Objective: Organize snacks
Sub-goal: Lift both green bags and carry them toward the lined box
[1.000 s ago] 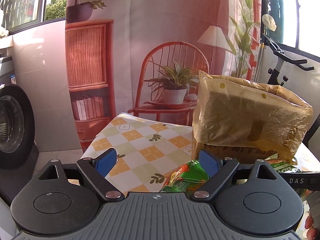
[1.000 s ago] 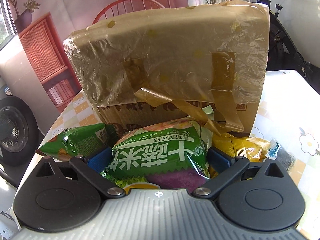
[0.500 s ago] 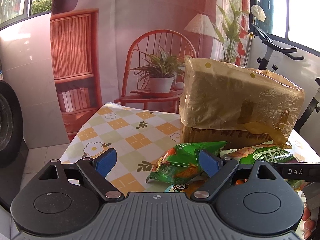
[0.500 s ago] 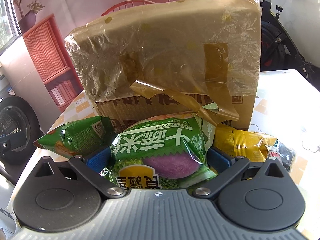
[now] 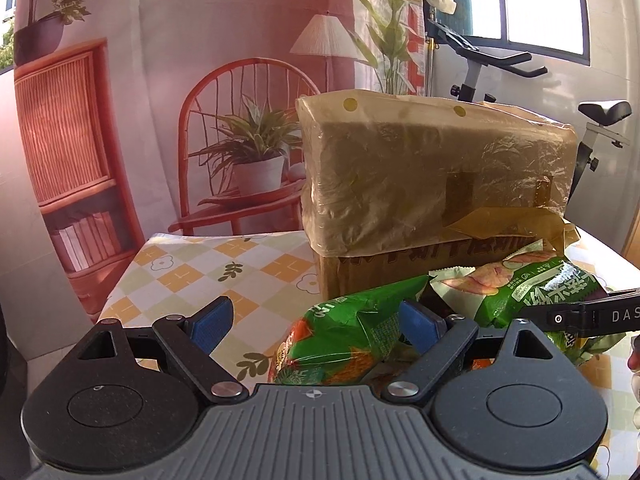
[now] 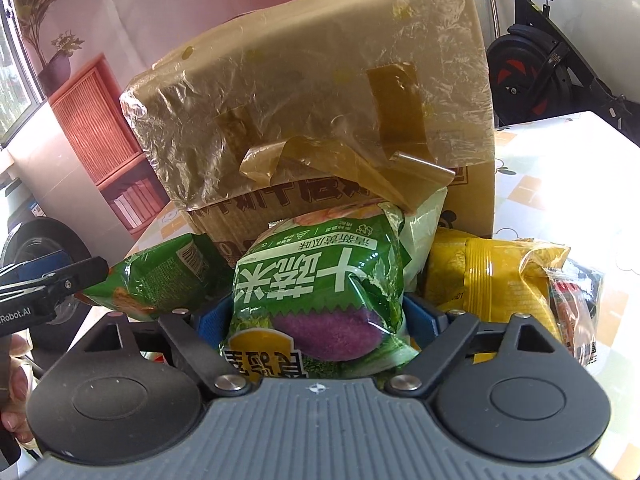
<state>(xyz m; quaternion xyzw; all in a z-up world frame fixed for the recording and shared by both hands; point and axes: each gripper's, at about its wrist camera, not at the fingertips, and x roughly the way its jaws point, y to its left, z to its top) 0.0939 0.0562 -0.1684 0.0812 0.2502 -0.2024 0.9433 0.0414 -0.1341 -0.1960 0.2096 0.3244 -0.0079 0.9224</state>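
**Green snack bags between both claws, in front of the box**

Green with a purple patch, the big bag point(image 6: 320, 300) lies right between the blue pads point(image 6: 420, 316) of the right gripper point(image 6: 316, 316), its printed face up and its top end leaning toward the box point(image 6: 320, 92). The jaws are closing on it; both pads sit at its sides, but whether they already press the film cannot be told. From the left wrist view the same bag point(image 5: 532, 292) lies just in front of the box point(image 5: 432, 176), with the right gripper's black finger point(image 5: 580, 316) across its near edge.

The left gripper point(image 5: 316, 320) stands wide open. Its right pad point(image 5: 418, 320) is against the side of a second green bag point(image 5: 352, 340), which lies at the box's near left corner; the left pad point(image 5: 210, 320) hangs apart from it over the checked cloth point(image 5: 192, 264). Nothing is clamped there. In the right wrist view this bag point(image 6: 160, 276) lies to the left of the big bag, with the left gripper's finger point(image 6: 56, 284) beside its end.

A yellow bag point(image 6: 492, 276) lies at the box's right front corner, touching the big bag's far side, and a clear wrapper with red print point(image 6: 572, 300) lies against it, farther from the box.

The box is cardboard, wrapped on top in crinkled film with loose brown tape point(image 6: 340, 164) curling off its front. Its top is covered, so what it holds cannot be seen.
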